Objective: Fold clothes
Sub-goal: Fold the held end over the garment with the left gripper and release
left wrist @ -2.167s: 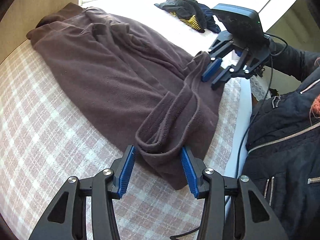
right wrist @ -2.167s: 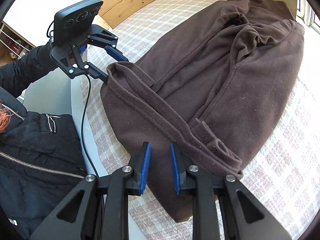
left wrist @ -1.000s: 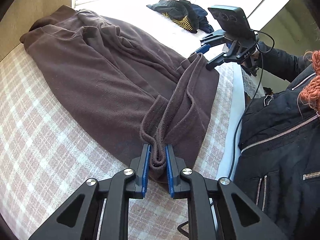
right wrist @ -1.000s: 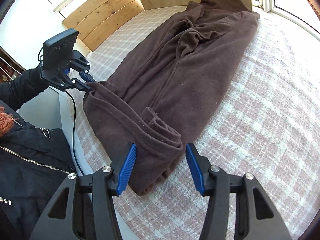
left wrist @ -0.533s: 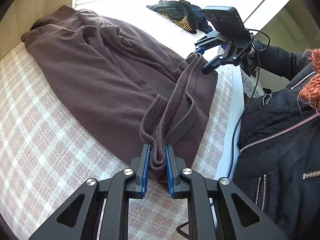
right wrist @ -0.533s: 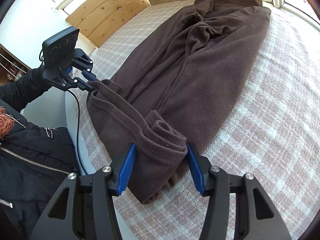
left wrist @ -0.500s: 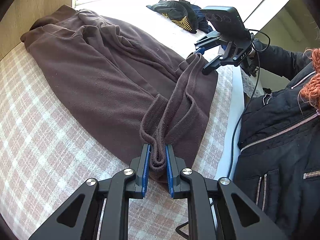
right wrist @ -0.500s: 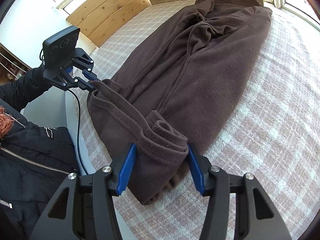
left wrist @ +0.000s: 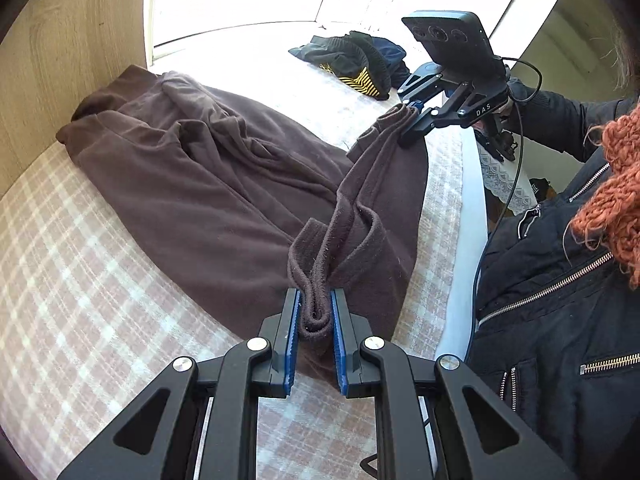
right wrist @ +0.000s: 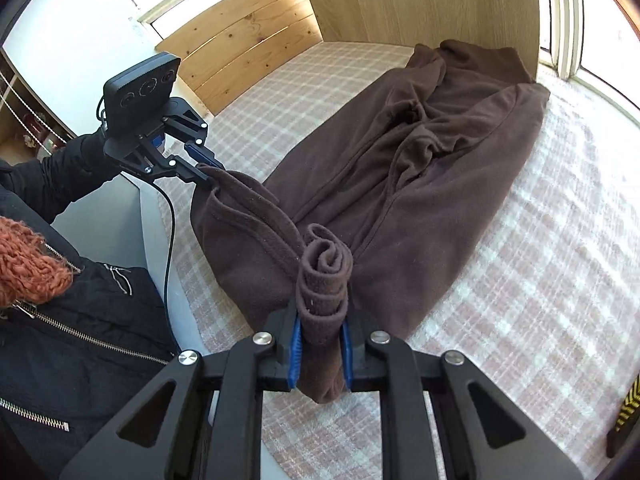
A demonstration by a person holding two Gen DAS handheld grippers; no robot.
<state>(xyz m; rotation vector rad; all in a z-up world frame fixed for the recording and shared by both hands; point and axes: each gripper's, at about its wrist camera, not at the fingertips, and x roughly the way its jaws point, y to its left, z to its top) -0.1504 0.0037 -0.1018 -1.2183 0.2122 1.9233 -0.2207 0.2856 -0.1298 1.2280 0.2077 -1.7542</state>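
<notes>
The brown robe (left wrist: 208, 184) lay long on the checked bed (left wrist: 72, 280). Its long way ran from the person's side of the bed up to the wooden wall (left wrist: 72, 48). The far end sat close to that wall, maybe touching it. The near end was the one by the person, and both grippers had hold of that end.

The left gripper (left wrist: 314, 312) was almost closed. Its blue pads (left wrist: 291, 332) pressed on a bunched corner of the hem. The right gripper (right wrist: 320, 332) had just been closing, and a rolled-up corner of the hem was between its pads. Now it was squeezed tight on that roll. In the left view the right gripper (left wrist: 410, 118) showed far off, pinching the other corner.

The hem hung between the two grippers like a soft rope, a little off the bed. The rest of the robe was flat on the bed.

So the far end lay straight ahead of both sets of fingers, away from the person. Both hands looked about the same way from it. I think the next move is to carry the near end forward, along the long way, and lay it on the far end. Both hands would need to go together, or the fold could come out crooked.

A pile of dark clothes (left wrist: 348, 60) sat well apart, near the bright window.
</notes>
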